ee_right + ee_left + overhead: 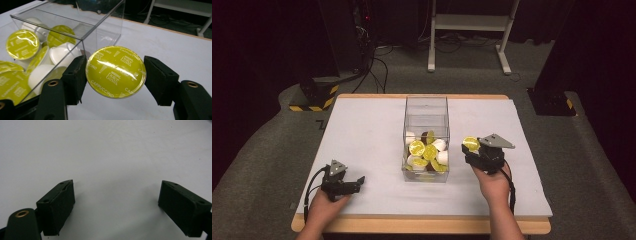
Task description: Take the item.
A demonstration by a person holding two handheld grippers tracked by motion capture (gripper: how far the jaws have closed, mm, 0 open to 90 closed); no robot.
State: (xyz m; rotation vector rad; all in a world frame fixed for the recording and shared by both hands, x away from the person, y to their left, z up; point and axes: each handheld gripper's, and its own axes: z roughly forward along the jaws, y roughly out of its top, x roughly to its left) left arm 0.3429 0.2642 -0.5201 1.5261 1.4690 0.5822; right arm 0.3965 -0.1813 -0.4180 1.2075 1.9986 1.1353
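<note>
The right gripper (476,146) hangs just beside the right wall of the clear plastic box (426,116), with one coffee capsule (115,71) clamped between its two black jaws. Seen along that gripper, the capsule's yellow-green foil lid faces the camera, printed "Nescafé Dolce Gusto" and "Cappuccino", and the jaws press its rim on either side; the box's near corner stands just to the capsule's left, apart from it. From above, the same capsule (471,143) sits at the gripper's front, level with the heap in the box. That heap lies at the near end of the box: white cups and yellow-green lids jumbled together, roughly ten in all, though they overlap too much for a sure count, and a dark one shows among them. The far half of the box is bare. There is one box, on the white tabletop (362,135). The left gripper (357,181) rests low on the table's near left, well apart from the box, its jaws spread wide with nothing between them but the white surface.
</note>
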